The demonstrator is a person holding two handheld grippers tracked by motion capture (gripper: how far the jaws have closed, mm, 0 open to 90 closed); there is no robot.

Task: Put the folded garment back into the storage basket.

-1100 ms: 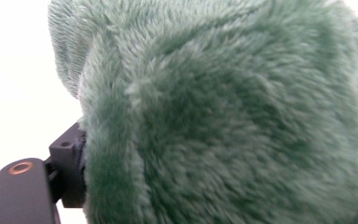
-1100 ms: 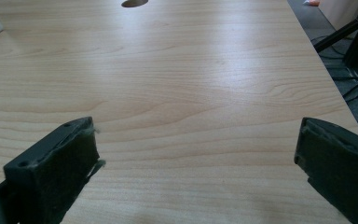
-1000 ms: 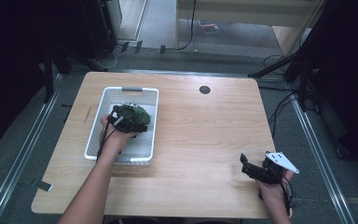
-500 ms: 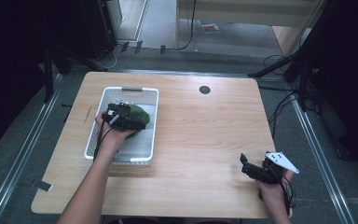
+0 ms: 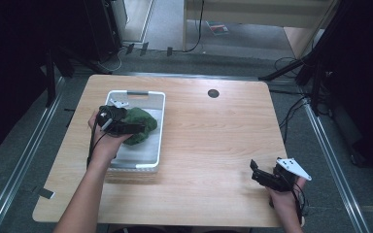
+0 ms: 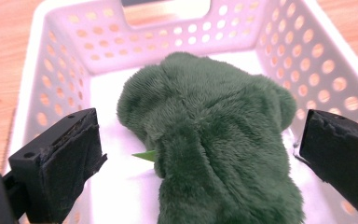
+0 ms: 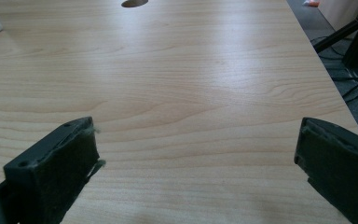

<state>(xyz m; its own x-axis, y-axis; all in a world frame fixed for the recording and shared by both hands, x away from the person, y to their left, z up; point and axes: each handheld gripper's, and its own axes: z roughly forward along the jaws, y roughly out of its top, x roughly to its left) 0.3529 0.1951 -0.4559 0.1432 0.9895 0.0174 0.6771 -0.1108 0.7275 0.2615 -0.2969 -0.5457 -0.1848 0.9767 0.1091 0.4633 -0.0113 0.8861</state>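
Green plush toy [image 6: 209,154] is seen lying inside the white perforated basket [image 5: 156,121] at the table's [image 5: 213,141] left. It is straddled by the left gripper [image 6: 200,158], whose jaws are spread wide, apart from the fur. The right gripper [image 5: 260,174] is held over bare wood near the front right corner, jaws parted.

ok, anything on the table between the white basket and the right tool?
Nothing: in the high view only bare wood lies between the white basket and the right tool. The right gripper view shows bare tabletop ahead as well.
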